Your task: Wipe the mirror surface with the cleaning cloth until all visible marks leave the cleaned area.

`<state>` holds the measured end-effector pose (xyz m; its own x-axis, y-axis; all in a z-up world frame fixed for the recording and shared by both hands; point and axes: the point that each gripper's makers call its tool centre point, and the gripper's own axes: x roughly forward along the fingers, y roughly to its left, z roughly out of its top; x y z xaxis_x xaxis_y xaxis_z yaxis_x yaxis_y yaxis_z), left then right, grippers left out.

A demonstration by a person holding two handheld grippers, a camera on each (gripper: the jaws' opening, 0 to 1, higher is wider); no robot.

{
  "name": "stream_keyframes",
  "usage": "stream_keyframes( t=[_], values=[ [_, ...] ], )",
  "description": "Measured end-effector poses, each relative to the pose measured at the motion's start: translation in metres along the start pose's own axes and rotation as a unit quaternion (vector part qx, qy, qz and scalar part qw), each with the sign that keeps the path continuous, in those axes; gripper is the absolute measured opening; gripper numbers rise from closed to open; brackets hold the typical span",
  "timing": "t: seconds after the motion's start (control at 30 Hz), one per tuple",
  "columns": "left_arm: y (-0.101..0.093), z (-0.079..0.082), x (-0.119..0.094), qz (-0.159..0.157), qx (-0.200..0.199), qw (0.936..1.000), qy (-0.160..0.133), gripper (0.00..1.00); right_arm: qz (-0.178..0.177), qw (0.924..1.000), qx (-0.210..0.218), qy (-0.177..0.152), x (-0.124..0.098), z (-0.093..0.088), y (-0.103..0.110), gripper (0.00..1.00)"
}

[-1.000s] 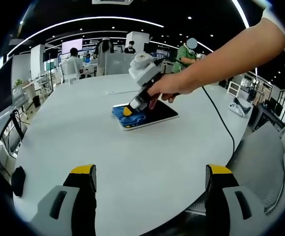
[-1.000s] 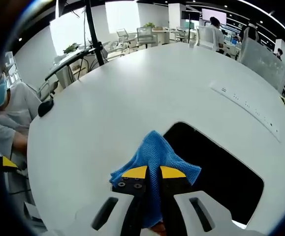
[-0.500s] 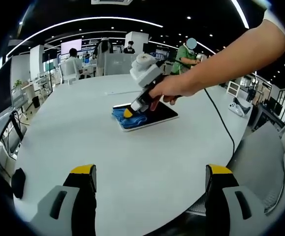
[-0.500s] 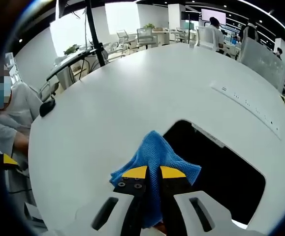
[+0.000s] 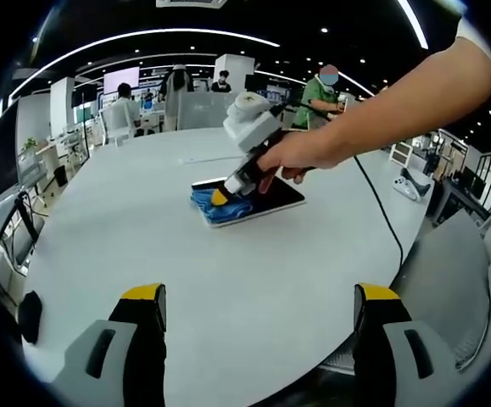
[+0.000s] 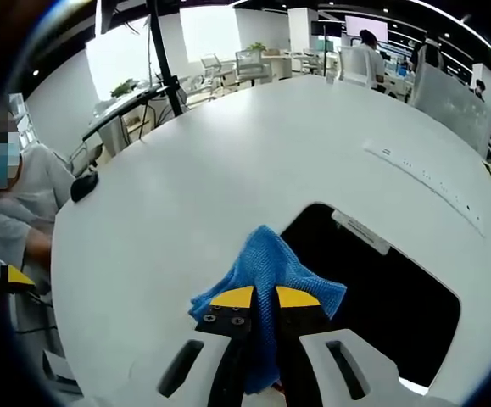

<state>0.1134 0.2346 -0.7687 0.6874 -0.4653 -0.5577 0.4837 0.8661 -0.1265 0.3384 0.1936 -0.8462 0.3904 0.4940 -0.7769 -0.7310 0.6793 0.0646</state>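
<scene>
A blue cleaning cloth [image 6: 270,267] is clamped by the right gripper [image 6: 262,298] at the dark mirror [image 6: 381,301] edge on the white table [image 6: 228,161]. The left gripper [image 5: 258,318] is held wide apart, well short of the mirror.

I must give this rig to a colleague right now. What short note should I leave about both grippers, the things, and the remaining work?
Right gripper: shut on the blue cloth, pressing it at one end of the mirror.
Left gripper: open, holding nothing, hanging over the white table away from the mirror.
Done: wiping is under way at that end.
Left: wipe the rest; whether any marks remain cannot be told.
</scene>
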Motion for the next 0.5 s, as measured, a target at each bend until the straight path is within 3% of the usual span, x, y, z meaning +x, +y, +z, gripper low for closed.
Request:
stream_keyframes(
  t=[0.43, 0.5],
  values=[
    [-0.002, -0.002, 0.0, -0.002, 0.002, 1.0, 0.004, 0.93, 0.008, 0.9998, -0.016, 0.001, 0.001, -0.002, -0.005, 0.03],
    [-0.003, -0.001, 0.0, -0.004, 0.001, 1.0, 0.002, 0.93, 0.007, 0.9998, -0.019, 0.002, -0.009, -0.006, 0.0, 0.03]
  ],
)
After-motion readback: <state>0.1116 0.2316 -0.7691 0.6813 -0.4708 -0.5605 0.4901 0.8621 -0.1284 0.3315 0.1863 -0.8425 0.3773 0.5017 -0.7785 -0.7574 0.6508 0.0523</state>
